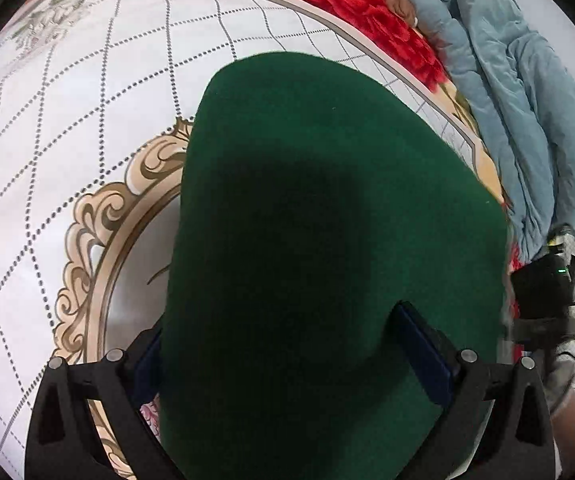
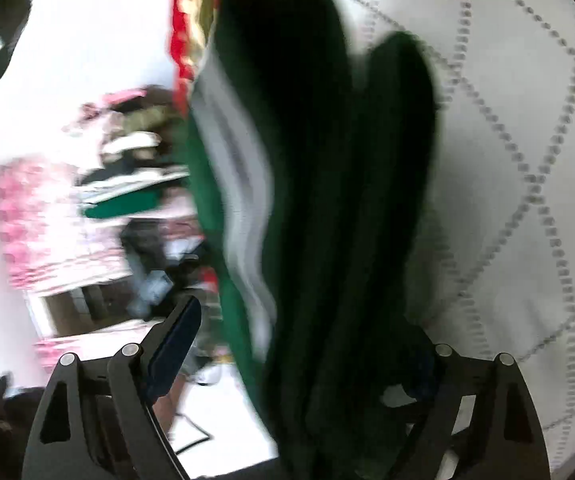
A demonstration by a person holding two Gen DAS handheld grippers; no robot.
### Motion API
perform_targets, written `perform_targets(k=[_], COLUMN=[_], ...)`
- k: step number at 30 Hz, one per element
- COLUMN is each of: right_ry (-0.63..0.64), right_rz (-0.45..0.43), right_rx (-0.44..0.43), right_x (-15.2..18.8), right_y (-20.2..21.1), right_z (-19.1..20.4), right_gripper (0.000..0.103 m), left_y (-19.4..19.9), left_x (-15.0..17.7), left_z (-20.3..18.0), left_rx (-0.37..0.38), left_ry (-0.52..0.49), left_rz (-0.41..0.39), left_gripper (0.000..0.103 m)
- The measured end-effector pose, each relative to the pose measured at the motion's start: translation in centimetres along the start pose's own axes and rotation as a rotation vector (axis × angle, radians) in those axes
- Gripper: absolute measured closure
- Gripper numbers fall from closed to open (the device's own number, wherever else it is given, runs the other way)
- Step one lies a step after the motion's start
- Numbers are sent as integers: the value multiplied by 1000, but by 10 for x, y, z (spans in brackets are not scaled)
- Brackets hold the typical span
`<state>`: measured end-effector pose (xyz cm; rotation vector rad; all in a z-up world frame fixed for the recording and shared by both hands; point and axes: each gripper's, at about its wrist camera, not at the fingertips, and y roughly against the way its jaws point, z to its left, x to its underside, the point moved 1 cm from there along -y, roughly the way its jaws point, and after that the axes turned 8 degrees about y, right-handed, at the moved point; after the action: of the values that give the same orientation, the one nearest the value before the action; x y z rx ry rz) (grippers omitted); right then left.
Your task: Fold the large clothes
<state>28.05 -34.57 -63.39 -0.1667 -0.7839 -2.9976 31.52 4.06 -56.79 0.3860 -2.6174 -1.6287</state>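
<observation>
Dark green, felt-like, smooth: a large green garment (image 1: 327,220) filling the middle of the left wrist view, spread over a white bedcover (image 1: 87,120) with dotted grey diamond lines and a beige scrolled medallion. Draped across the left gripper (image 1: 283,344), passing between both blue-padded fingers (image 1: 423,356); jaws set wide, so whether clamped on the cloth or merely under it, cannot tell. In the right wrist view, much blurred, the same green cloth (image 2: 327,200) hanging in folds with a pale striped band along one edge, bunched between the fingers of the right gripper (image 2: 295,360); left pad well apart from the cloth, right pad buried in it, grip cannot be judged. Beyond the garment, in the left view: a red flower print (image 1: 359,16) on the cover's border, a crumpled light blue padded coat (image 1: 519,112) beside it at the far right, and a small black device (image 1: 543,288) with a green light near the coat.
</observation>
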Motion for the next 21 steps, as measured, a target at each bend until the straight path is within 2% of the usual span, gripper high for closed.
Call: perform_targets(k=[1, 2, 4, 7, 8, 9, 10, 13, 16, 21], right_ry=[-21, -63, -87, -33, -30, -46, -60, -31, -29, 11], right_rz=[-1, 10, -33, -22, -21, -24, -25, -32, -46, -68], right_rx=[75, 90, 19, 13, 1, -9, -18, -37, -50, -63], right_x=[-1, -1, -2, -7, -10, -12, -13, -14, -20, -42], right_y=[-6, -15, -22, -40, -45, -59, -62, -68, -72, -50], right_z=[-12, -26, -34, -17, -10, -10, -8, 9, 28, 61], right_gripper=[13, 13, 0, 1, 6, 27, 40, 49, 51, 51], left_y=[-1, -3, -3, 4, 8, 12, 16, 31, 44, 59], left_x=[1, 1, 1, 6, 8, 9, 9, 3, -6, -31], left_z=[-1, -4, -7, -15, -22, -25, -27, -31, -40, -55], left_rx=[2, -4, -9, -30, -55, -69, -72, -42, -45, -33], left_ry=[-11, -23, -29, -75, -111, -132, -139, -118, -121, -123], left_rz=[4, 4, 0, -36, -57, -69, -77, -91, -113, -150], left_gripper=[0, 0, 0, 1, 1, 1, 2, 2, 2, 3])
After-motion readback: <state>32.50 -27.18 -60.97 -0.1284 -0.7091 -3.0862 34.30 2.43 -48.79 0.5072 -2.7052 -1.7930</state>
